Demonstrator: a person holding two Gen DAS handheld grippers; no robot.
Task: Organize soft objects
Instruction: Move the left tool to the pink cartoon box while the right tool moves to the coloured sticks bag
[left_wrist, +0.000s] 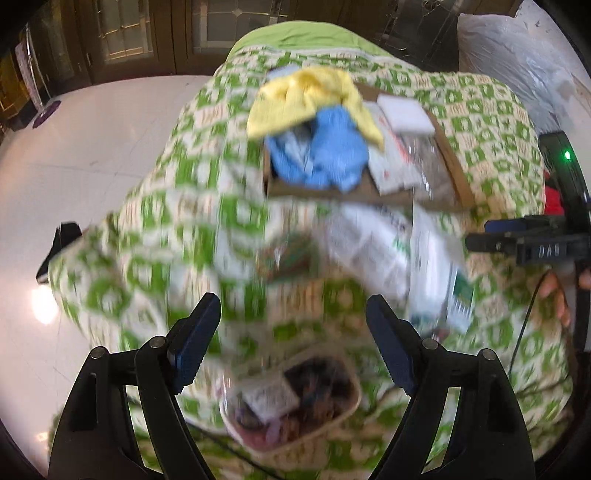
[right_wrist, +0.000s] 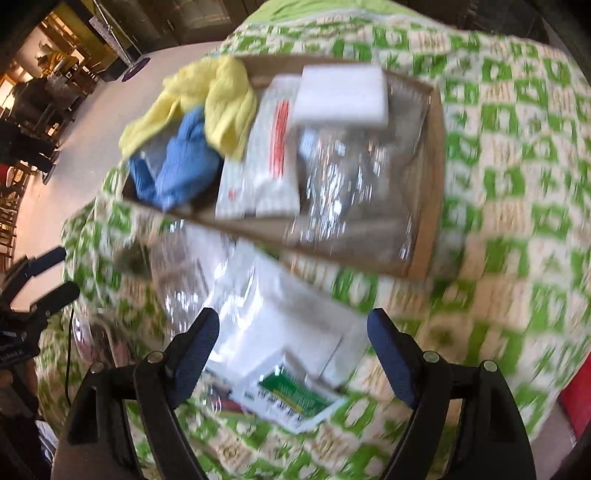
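A cardboard box (left_wrist: 456, 173) (right_wrist: 432, 206) sits on a green-and-cream patterned bedspread (left_wrist: 155, 206) (right_wrist: 517, 184). In it lie a yellow cloth (left_wrist: 306, 99) (right_wrist: 221, 99), a blue cloth (left_wrist: 328, 147) (right_wrist: 181, 162), a white foam block (left_wrist: 406, 110) (right_wrist: 343, 94), a white packet (right_wrist: 269, 158) and clear plastic wrap (right_wrist: 343, 184). In front of the box lie white plastic packets (left_wrist: 373, 243) (right_wrist: 291, 328), one with a green label (right_wrist: 295, 398). My left gripper (left_wrist: 295, 339) is open above a clear tub (left_wrist: 295, 402) with dark contents. My right gripper (right_wrist: 291, 347) is open over the white packets.
White floor (left_wrist: 92, 147) lies left of the bed. A big white plastic bag (left_wrist: 517, 62) stands at the far right. The right gripper shows at the right edge of the left wrist view (left_wrist: 524, 240); the left gripper shows at the left edge of the right wrist view (right_wrist: 40, 280). Both views are motion-blurred.
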